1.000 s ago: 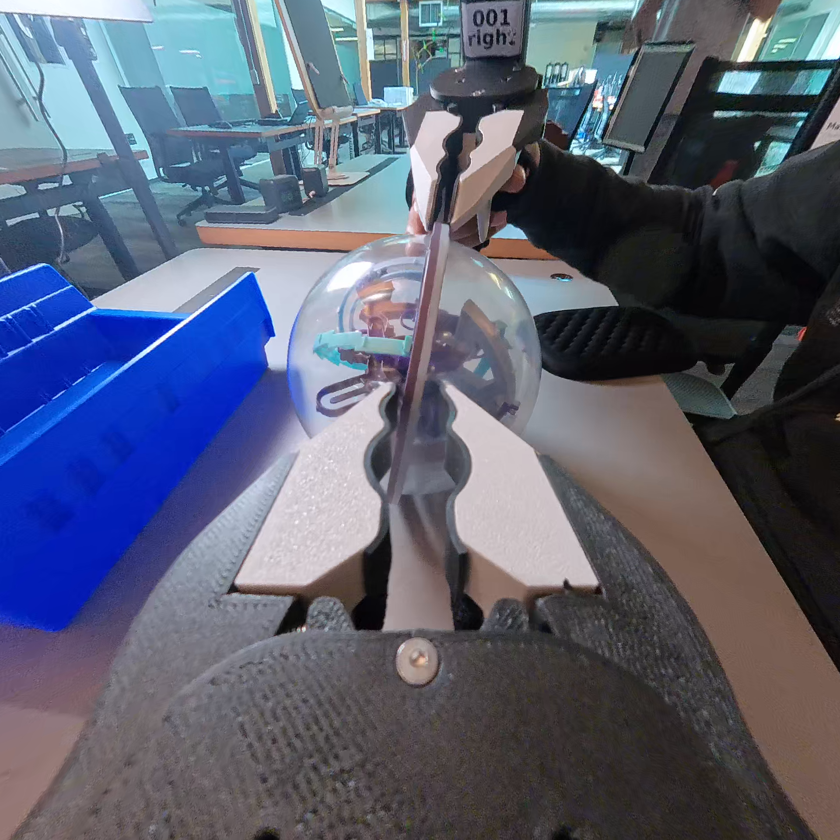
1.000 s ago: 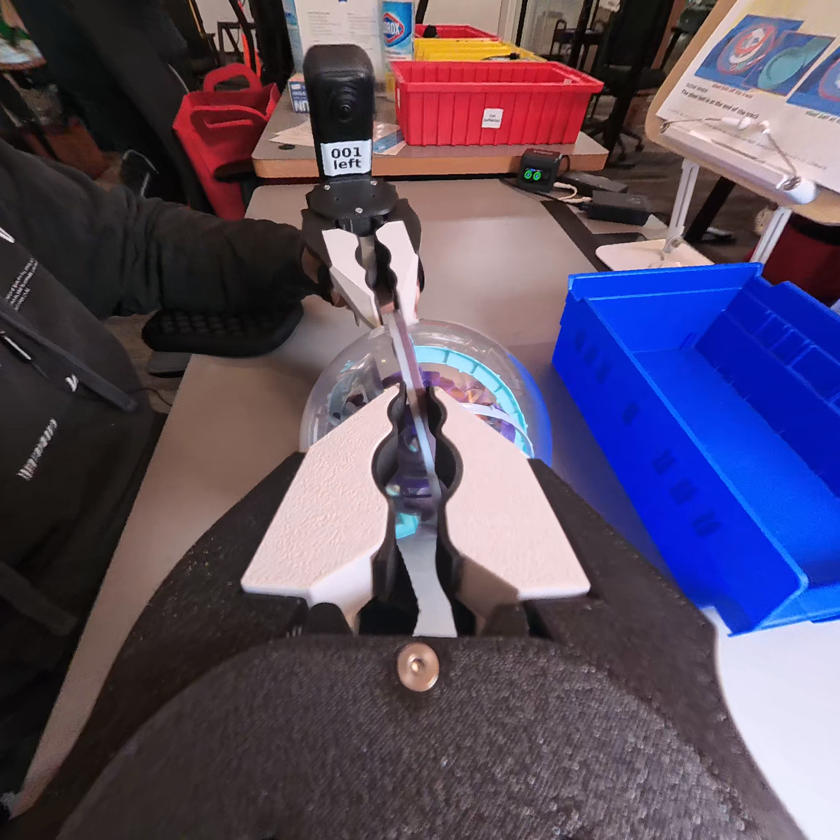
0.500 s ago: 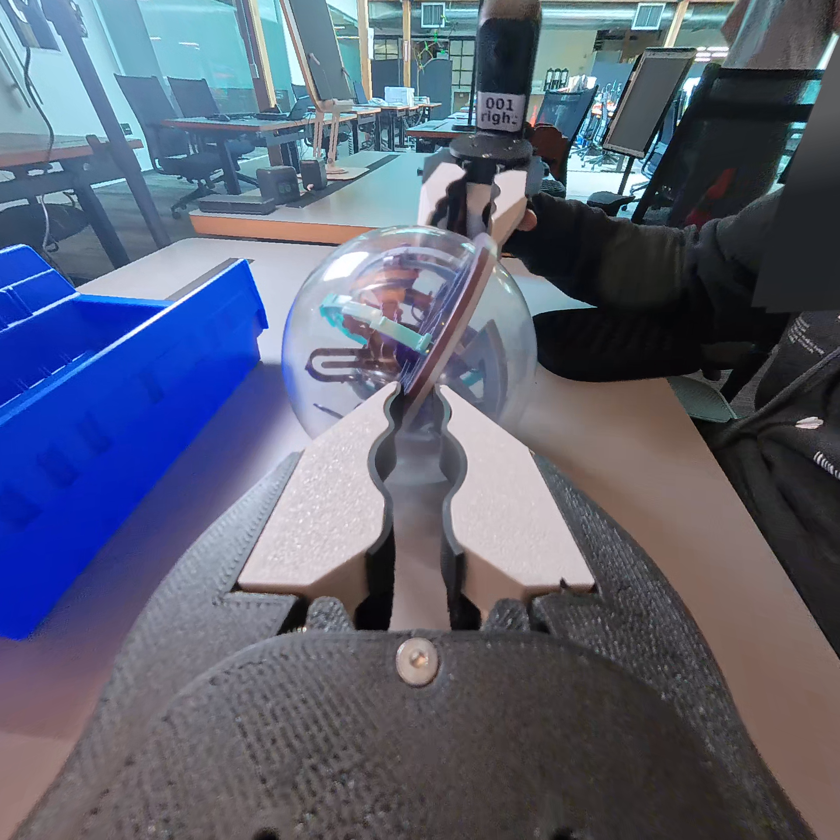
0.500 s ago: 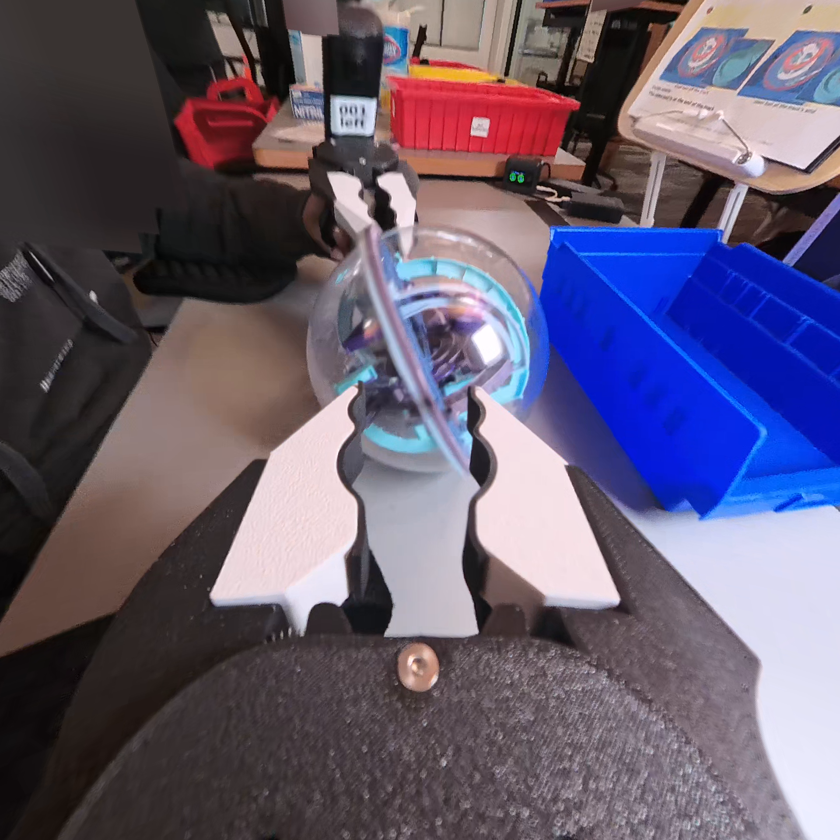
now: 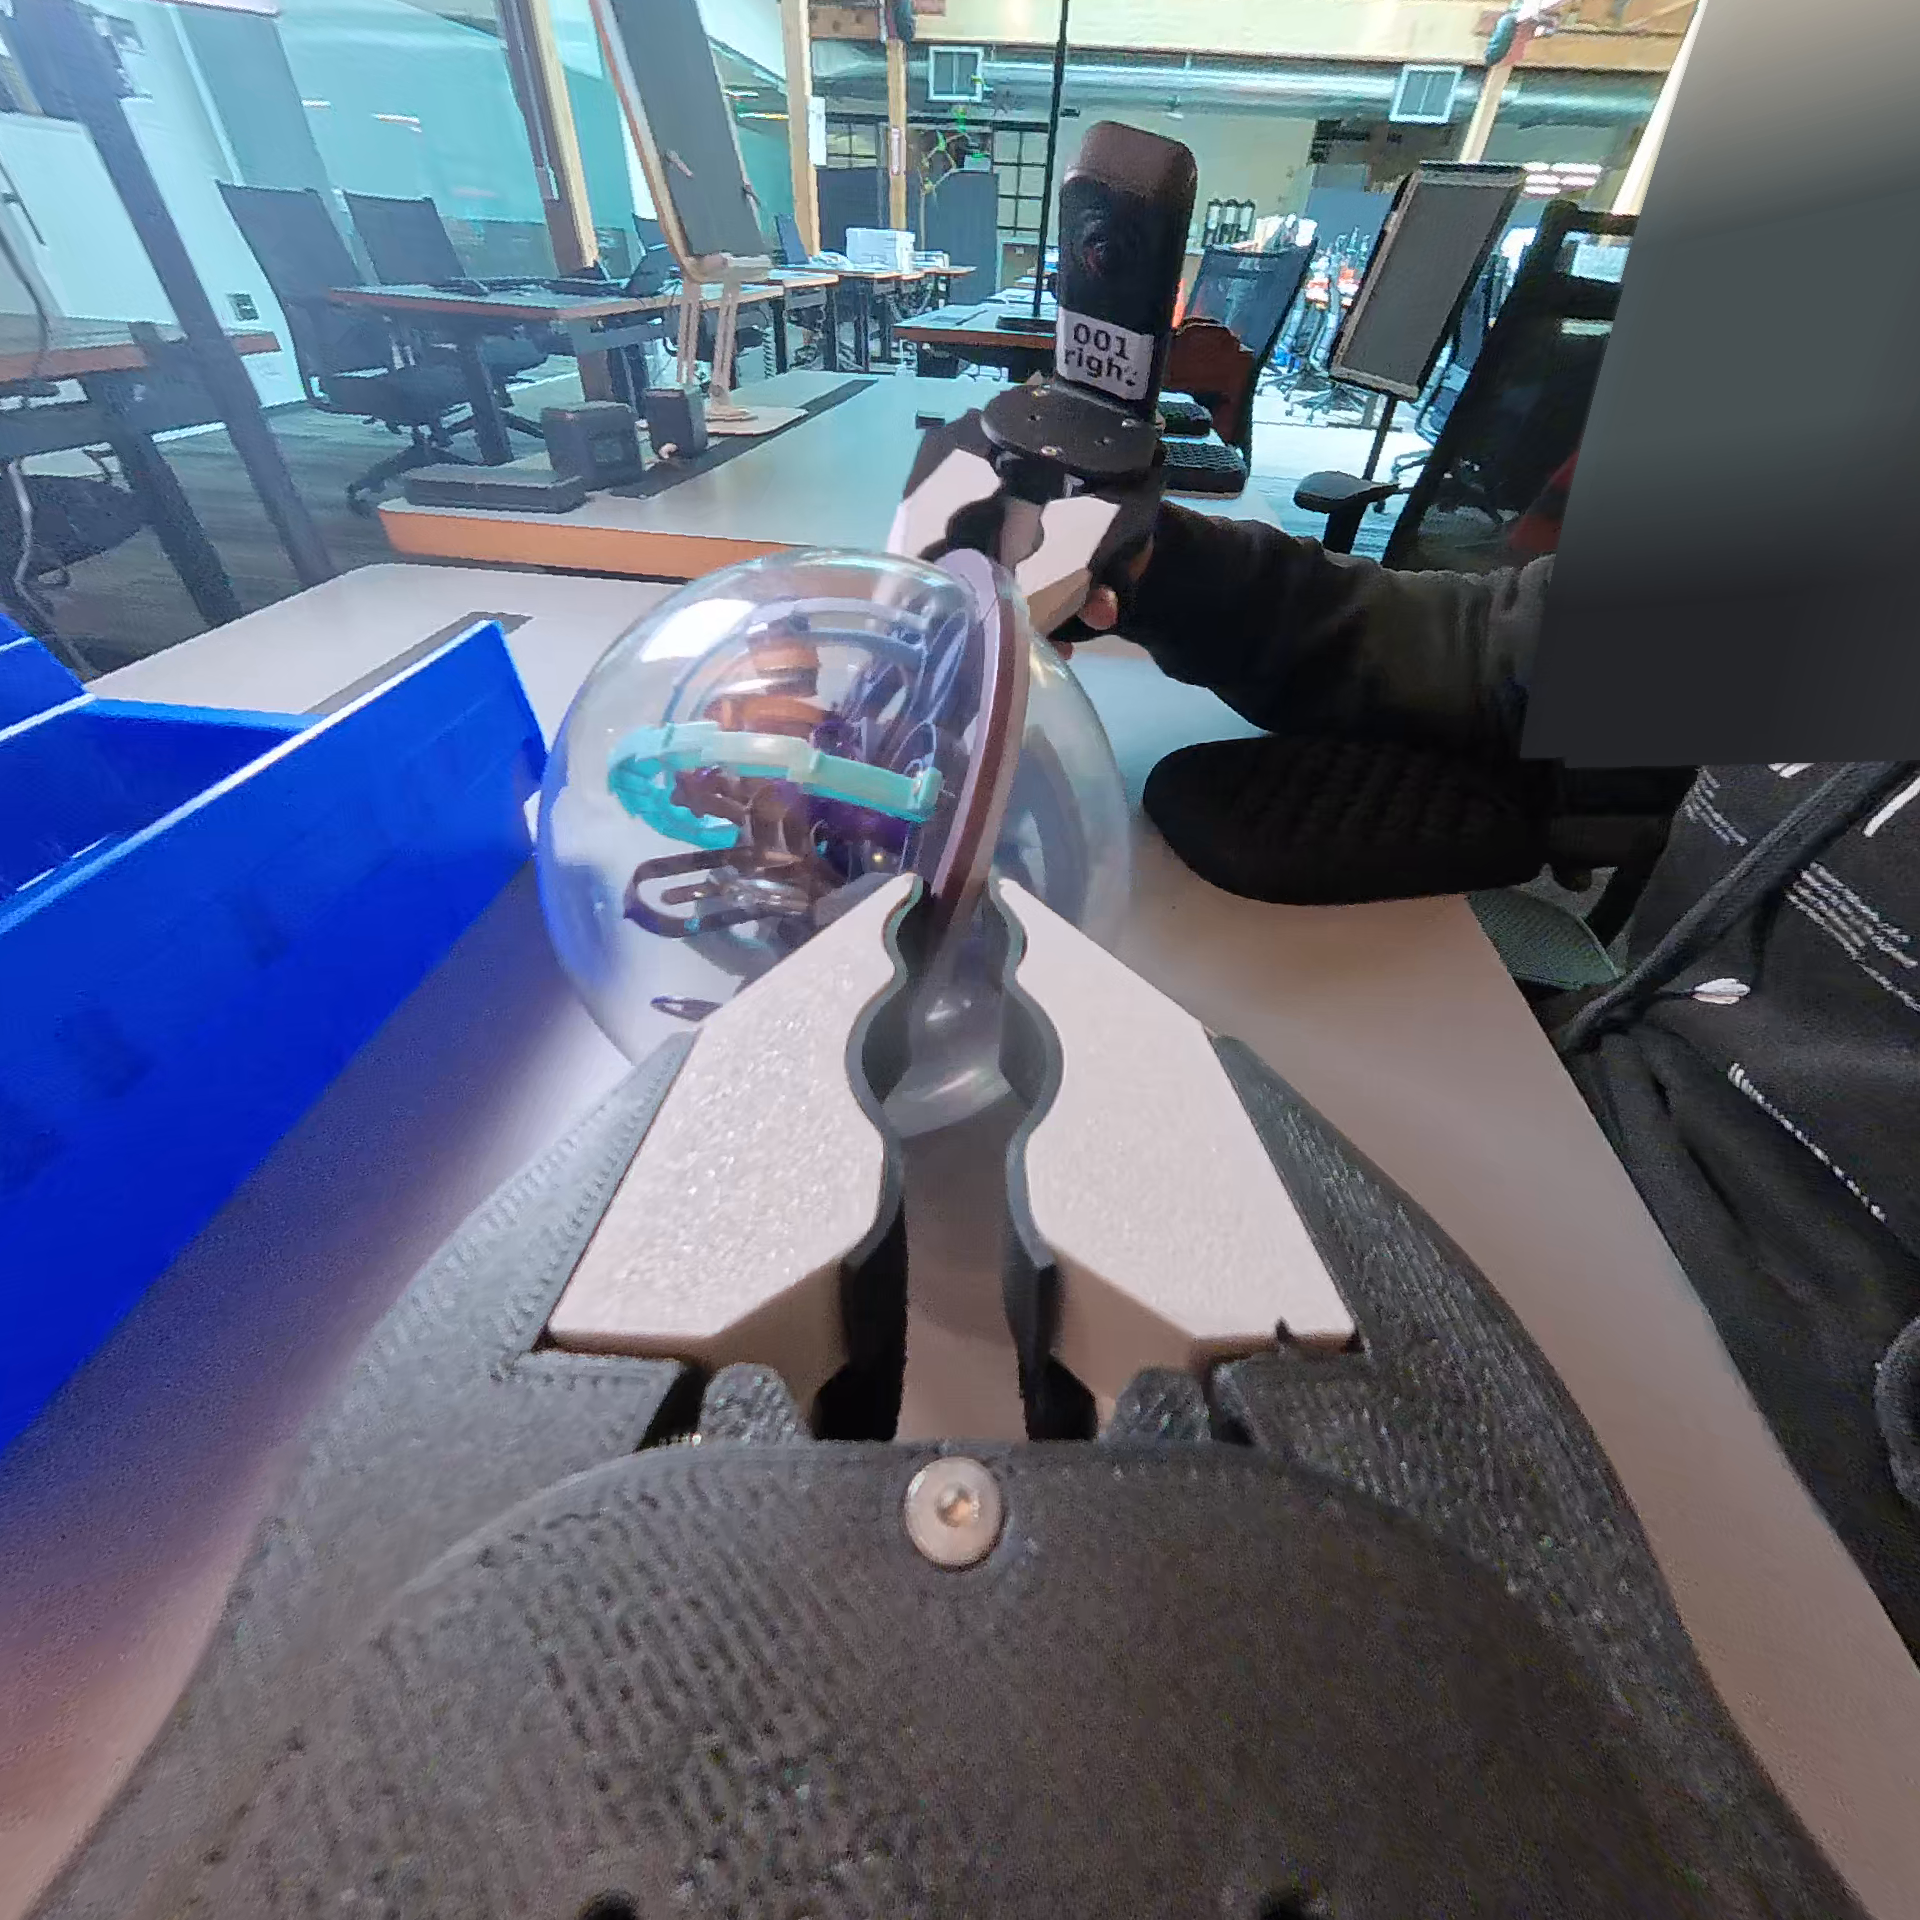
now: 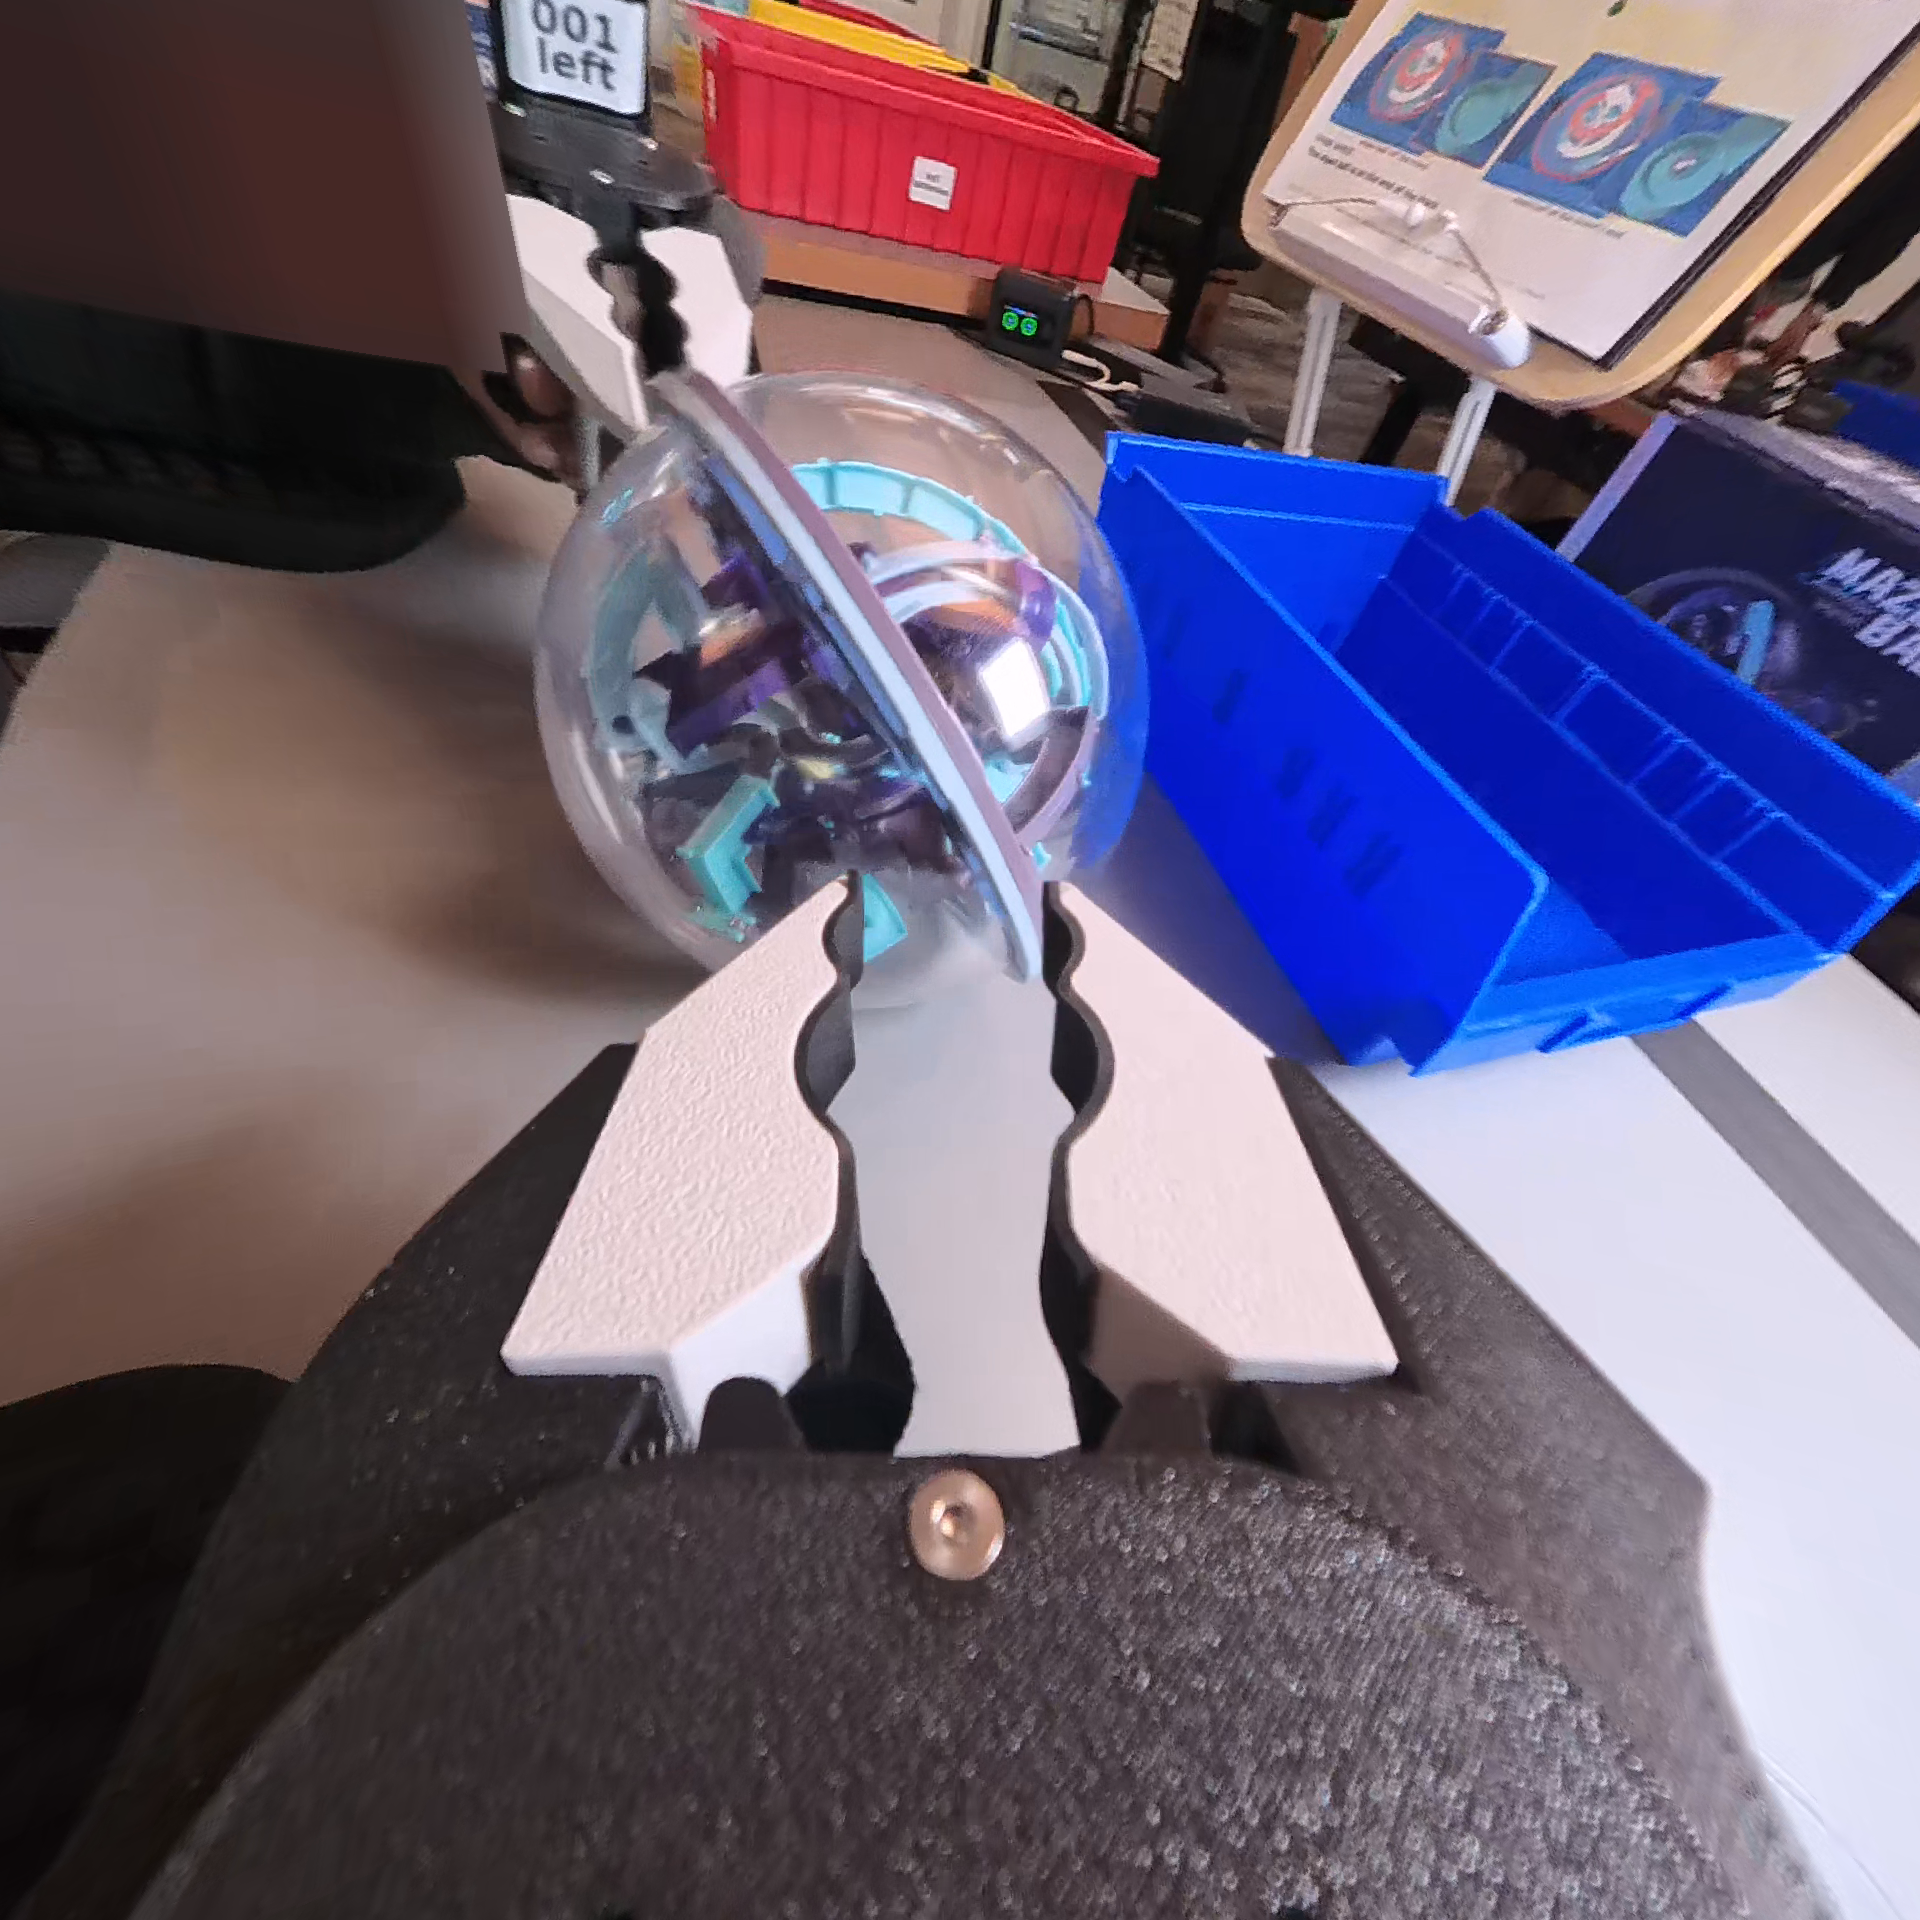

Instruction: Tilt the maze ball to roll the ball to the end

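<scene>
Maze ball [image 5: 821,790], a clear sphere with teal, purple and orange tracks inside and a flat grey-mauve ring [image 6: 862,665] around its middle, sits at the centre of a pale desk [image 5: 1351,1039], just beside a blue plastic bin [image 5: 208,883]. Whether it rests on the desk or is lifted slightly cannot be told. The ring stands tilted, its top leaning toward the person's side.

Around it is an open office: rows of desks and black chairs [image 5: 416,301] behind glass partitions in the left wrist view, and in the right wrist view a red bin [image 6: 914,156], a clipboard stand with printed sheets [image 6: 1558,177] and a dark box [image 6: 1787,582] behind the blue bin. A black padded rest [image 5: 1340,821] lies under the person's dark sleeve [image 5: 1330,634].

The left gripper [image 5: 951,904] has its white fingers [image 5: 790,1091] drawn close together, with the lower edge of the ring lying in the narrow gap at the tips. The right gripper [image 6: 951,909] is parted somewhat wider; the ring's edge touches the inner face of one finger, with clear space on the other side, so it does not clamp the ring.
</scene>
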The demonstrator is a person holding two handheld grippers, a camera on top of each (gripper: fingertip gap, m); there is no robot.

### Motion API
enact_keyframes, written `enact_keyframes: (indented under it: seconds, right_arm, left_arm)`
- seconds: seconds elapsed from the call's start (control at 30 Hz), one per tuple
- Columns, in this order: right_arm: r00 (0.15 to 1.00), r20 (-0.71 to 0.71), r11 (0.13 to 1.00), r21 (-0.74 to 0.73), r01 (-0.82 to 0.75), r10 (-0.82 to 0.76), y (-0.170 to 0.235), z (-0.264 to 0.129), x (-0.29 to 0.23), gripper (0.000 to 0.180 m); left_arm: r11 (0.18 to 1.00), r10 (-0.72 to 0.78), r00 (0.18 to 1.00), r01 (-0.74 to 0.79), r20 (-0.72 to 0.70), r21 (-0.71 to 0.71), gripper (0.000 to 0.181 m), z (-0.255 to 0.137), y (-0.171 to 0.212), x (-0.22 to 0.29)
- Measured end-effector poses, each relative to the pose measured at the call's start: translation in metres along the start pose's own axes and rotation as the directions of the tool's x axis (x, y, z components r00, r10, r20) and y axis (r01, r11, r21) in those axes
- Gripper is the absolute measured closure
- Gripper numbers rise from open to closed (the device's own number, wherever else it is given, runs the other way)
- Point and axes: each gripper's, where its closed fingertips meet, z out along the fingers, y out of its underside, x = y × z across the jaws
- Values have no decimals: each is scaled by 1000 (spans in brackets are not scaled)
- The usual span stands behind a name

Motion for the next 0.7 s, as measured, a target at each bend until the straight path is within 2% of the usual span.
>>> enact_keyframes:
  seconds: [0.17,0.27,0.37,0.47,0.53,0.63,0.7]
  right_arm:
    - [1000,-15,1000,8,22,-22,-8,0,3,150]
    - [1000,-13,1000,5,17,-17,-8,2,8,151]
    - [1000,-10,1000,9,11,-11,-8,5,12,151]
    - [1000,-6,1000,19,-2,2,-8,7,16,152]
    - [1000,2,999,30,-15,15,-7,10,17,152]
    - [1000,14,999,30,-25,25,-4,13,15,152]
    - [999,19,999,29,-29,29,-2,14,13,152]
  left_arm:
    - [999,35,996,-35,-81,2,180,14,-2,28]
    - [998,58,989,-60,-138,-15,175,19,0,44]
    - [998,54,987,-46,-153,53,169,8,-15,44]
    - [992,21,1000,-21,-4,127,154,-12,-26,8]
    - [988,-34,998,25,53,152,133,-21,-24,-13]
    - [982,-156,988,155,3,107,100,-12,-7,-17]
    - [982,-182,983,184,-35,48,89,1,7,-9]
